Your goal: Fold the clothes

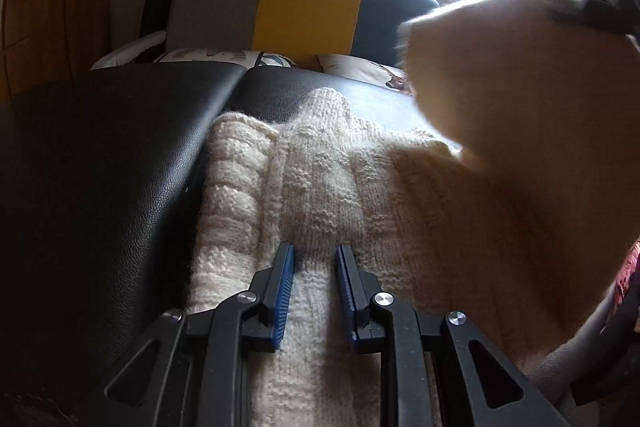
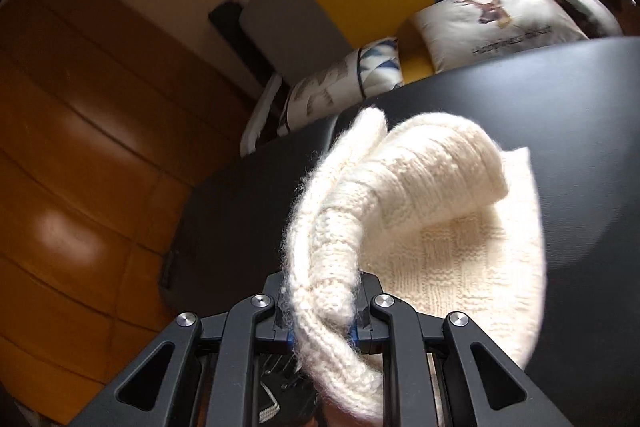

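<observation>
- My right gripper point(image 2: 320, 311) is clamped on the cream knit sweater's point(image 1: 320, 179) thick edge, lifting it above the black table point(image 1: 120, 167) — that bulky fold could slip free.
- My left gripper point(image 1: 315, 287) rests spread apart on the flat part; unpinned, the garment may drag.
</observation>
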Motion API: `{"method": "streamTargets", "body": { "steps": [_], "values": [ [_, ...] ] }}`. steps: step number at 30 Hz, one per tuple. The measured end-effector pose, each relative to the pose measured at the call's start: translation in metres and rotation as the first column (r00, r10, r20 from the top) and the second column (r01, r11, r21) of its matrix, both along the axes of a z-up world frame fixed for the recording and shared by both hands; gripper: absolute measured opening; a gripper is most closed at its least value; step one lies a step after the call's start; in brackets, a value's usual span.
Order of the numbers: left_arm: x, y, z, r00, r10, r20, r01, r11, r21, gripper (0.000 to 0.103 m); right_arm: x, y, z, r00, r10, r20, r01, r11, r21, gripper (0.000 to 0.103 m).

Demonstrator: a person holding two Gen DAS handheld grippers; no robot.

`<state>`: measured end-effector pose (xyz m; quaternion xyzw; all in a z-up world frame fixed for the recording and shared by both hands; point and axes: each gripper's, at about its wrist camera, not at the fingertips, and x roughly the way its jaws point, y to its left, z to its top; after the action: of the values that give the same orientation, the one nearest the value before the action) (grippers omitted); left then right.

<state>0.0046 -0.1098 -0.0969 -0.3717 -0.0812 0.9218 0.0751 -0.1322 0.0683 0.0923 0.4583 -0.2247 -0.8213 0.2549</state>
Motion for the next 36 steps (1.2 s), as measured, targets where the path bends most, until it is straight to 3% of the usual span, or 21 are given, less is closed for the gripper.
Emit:
{"method": "streamTargets", "body": {
  "steps": [7,12,13,16,19,21,24,25,29,32,33,34,36],
  "values": [
    [0.001,-0.007,-0.001,1.000,0.000,0.002,0.000,0.999,0.046,0.021,0.004,-0.068,-0.048,0.991,0.116,0.068,-0.120,0.991,0.065,0.018],
    [0.006,-0.012,-0.001,1.000,-0.017,-0.019,0.019,0.996,0.090,0.021,0.011,-0.090,-0.065,0.988,0.148,0.044,-0.154,0.974,0.169,0.018],
    [0.008,-0.015,-0.001,1.000,-0.019,-0.025,0.022,0.994,0.108,0.021,0.013,-0.093,-0.067,0.988,0.150,0.041,-0.155,0.971,0.182,0.018],
    [0.019,-0.035,0.002,1.000,0.004,-0.025,0.002,0.968,0.252,0.021,0.017,-0.098,-0.076,0.988,0.152,0.038,-0.156,0.961,0.226,0.018],
    [0.031,-0.051,0.003,0.999,0.041,-0.031,-0.030,0.953,0.300,0.021,0.022,-0.109,-0.081,0.986,0.168,0.011,-0.164,0.942,0.292,0.020],
    [0.035,-0.046,0.004,0.999,0.025,-0.038,-0.014,0.966,0.258,0.021,0.028,-0.117,-0.080,0.981,0.195,-0.023,-0.175,0.923,0.343,0.024],
    [0.041,-0.037,0.005,0.999,-0.005,-0.051,0.014,0.982,0.189,0.021,0.038,-0.124,-0.070,0.966,0.252,-0.061,-0.217,0.914,0.342,0.060],
    [0.042,-0.037,0.004,0.999,-0.006,-0.050,0.016,0.980,0.198,0.021,0.044,-0.121,-0.061,0.962,0.256,-0.089,-0.213,0.917,0.336,0.060],
    [0.047,-0.043,0.004,0.999,-0.017,-0.037,0.026,0.965,0.261,0.022,0.071,-0.078,-0.022,0.947,0.193,-0.258,-0.141,0.968,0.205,0.060],
    [0.053,-0.056,0.006,0.999,-0.027,-0.021,0.032,0.942,0.335,0.024,0.085,-0.026,-0.015,0.950,0.055,-0.307,-0.012,0.990,0.141,0.059],
    [0.055,-0.061,0.007,0.999,-0.029,-0.015,0.032,0.932,0.360,0.026,0.087,-0.013,-0.020,0.955,0.022,-0.294,0.021,0.989,0.143,0.051],
    [0.057,-0.067,0.008,0.999,-0.030,-0.011,0.032,0.918,0.394,0.026,0.089,-0.006,-0.027,0.961,0.022,-0.275,0.024,0.986,0.163,0.033],
    [0.062,-0.076,0.011,1.000,-0.021,-0.004,0.021,0.895,0.446,0.028,0.093,0.005,-0.042,0.971,0.028,-0.238,0.021,0.980,0.198,0.023]
  ]
}}
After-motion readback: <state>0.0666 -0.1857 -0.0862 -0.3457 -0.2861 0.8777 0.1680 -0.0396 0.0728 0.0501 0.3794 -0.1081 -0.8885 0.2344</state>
